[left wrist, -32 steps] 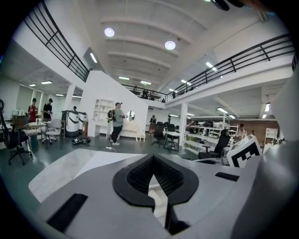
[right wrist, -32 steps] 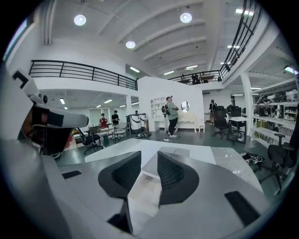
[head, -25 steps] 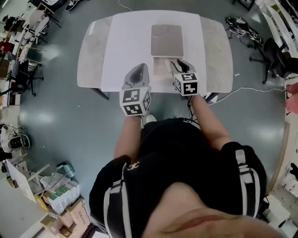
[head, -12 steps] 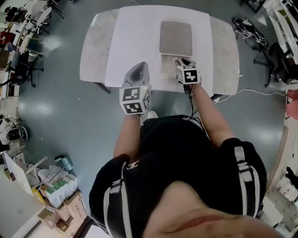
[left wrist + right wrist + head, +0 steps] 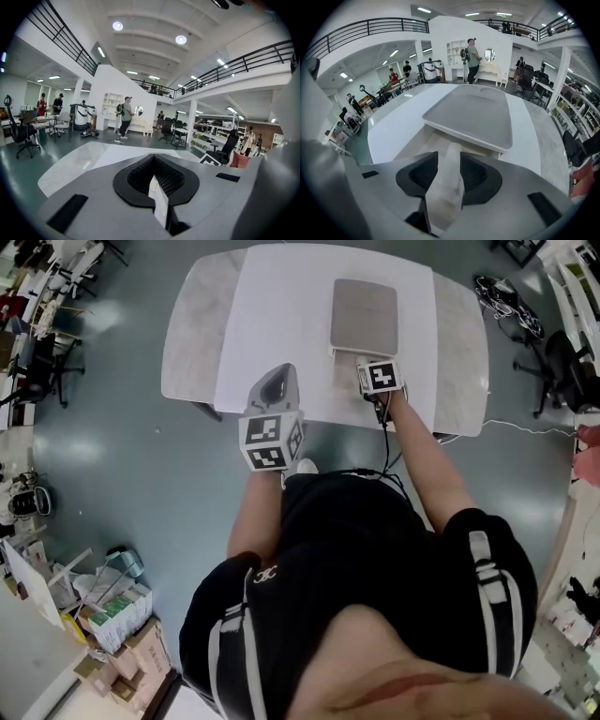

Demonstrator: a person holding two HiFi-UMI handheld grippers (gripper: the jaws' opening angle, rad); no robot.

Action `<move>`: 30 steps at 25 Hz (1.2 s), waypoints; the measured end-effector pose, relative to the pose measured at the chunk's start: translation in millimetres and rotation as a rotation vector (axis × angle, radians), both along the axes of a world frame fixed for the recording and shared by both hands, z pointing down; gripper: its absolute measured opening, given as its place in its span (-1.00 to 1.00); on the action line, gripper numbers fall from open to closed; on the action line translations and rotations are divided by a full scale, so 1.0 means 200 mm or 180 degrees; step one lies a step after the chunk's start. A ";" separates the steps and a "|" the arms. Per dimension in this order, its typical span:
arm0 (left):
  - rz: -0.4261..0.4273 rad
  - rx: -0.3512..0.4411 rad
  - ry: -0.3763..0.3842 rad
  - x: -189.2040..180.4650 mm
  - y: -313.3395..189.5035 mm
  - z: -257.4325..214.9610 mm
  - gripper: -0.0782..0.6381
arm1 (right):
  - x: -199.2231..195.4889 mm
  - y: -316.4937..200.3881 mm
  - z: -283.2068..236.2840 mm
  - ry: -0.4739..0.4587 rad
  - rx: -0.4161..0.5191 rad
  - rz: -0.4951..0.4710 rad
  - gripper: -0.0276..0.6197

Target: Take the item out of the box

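seemingly nothing is out of the box [image 5: 342, 377] yet. the right hand-held gripper [image 5: 362, 362] is opening around a pale strip [image 5: 447, 187]; the left hand-held gripper [image 5: 153, 178] is pressed together.

Flat grey box [image 5: 364, 313], level, pale beige inner part [image 5: 423, 143] protruding beneath.

Lid [image 5: 365, 313] (grey, flat) blocks far centre; table [image 5: 202, 334] left of it open.

Marble-look table [image 5: 190, 338] under white sheet [image 5: 281, 320]; office chair [image 5: 561, 360] off its right end; cardboard boxes [image 5: 141, 657] on floor.
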State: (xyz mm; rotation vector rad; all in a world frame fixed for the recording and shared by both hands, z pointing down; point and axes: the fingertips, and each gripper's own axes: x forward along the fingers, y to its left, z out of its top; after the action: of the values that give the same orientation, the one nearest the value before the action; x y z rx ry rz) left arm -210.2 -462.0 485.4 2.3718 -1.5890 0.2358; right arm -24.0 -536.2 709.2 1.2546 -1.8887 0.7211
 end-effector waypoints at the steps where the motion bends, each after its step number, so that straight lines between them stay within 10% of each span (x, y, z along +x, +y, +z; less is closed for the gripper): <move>1: -0.0014 0.0002 0.0001 -0.01 0.00 0.00 -0.75 | -0.04 -0.01 0.02 -0.0105 -0.0041 -0.0028 -0.51; 15: -0.0164 -0.0042 0.0015 -0.13 0.02 0.02 -0.75 | 0.01 -0.04 0.20 0.0656 -0.0549 -0.0265 -0.52; 30: -0.0031 0.0073 -0.0027 0.01 0.09 -0.04 -0.75 | -0.10 0.11 -0.26 -0.0150 0.0201 -0.0395 -0.53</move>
State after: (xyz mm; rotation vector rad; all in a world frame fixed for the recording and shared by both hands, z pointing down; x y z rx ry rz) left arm -208.8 -444.5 477.9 2.3826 -1.6151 0.2272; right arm -43.3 -514.2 657.5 1.1561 -2.0223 0.6351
